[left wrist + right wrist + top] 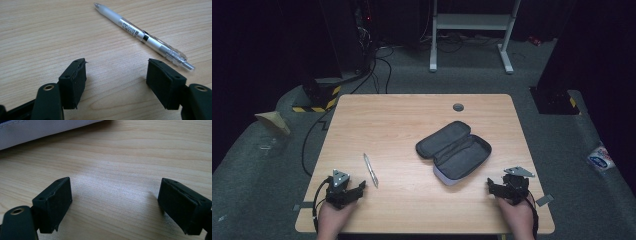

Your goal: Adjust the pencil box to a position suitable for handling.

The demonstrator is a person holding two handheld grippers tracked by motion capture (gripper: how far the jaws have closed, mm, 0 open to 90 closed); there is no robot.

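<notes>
Both hands low: left gripper (360,188) near pen (371,170), jaws apart

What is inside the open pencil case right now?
The pencil case lies unzipped with both halves spread; only dark lining shows inside. The raised walls hide its near corners. The pen lies outside on the table.

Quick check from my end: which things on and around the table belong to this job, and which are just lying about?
Part of the job:
- pen, lying on the table just ahead of the open left gripper
- pencil case, unzipped and open, near the open right gripper

Just lying about:
- grey grommet in the tabletop
- white stand on the floor
- packet on the floor
</notes>
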